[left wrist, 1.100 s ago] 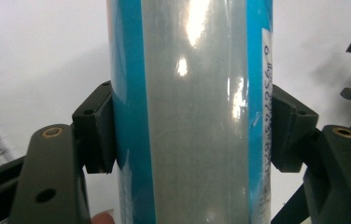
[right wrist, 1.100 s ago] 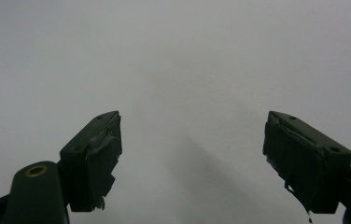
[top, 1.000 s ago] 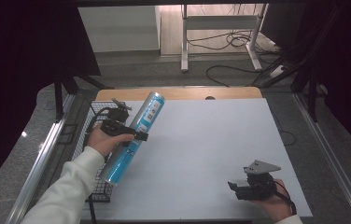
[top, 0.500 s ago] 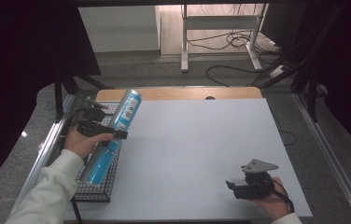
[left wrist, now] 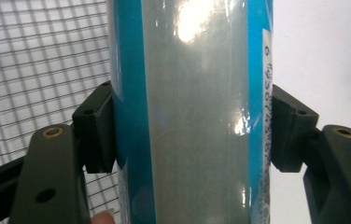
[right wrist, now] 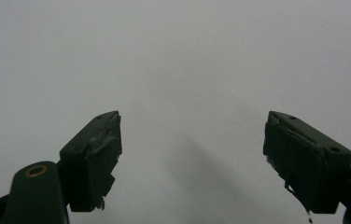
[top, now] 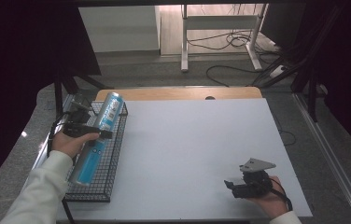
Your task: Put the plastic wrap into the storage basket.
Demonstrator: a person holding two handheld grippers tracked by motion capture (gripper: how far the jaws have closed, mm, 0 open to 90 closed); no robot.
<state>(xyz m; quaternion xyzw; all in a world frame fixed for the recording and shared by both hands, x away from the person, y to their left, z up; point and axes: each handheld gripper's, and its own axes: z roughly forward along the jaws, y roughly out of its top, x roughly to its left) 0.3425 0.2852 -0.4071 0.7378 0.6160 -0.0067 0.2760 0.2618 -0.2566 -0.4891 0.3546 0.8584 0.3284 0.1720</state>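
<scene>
I have the left gripper (top: 100, 134) clamped on the blue tube (top: 98, 137), which hangs tilted over the wire basket (top: 110, 161) at nine o'clock on the white surface (top: 192, 149); my right gripper (top: 228, 185) rests at five o'clock with its jaws apart and nothing between them
</scene>
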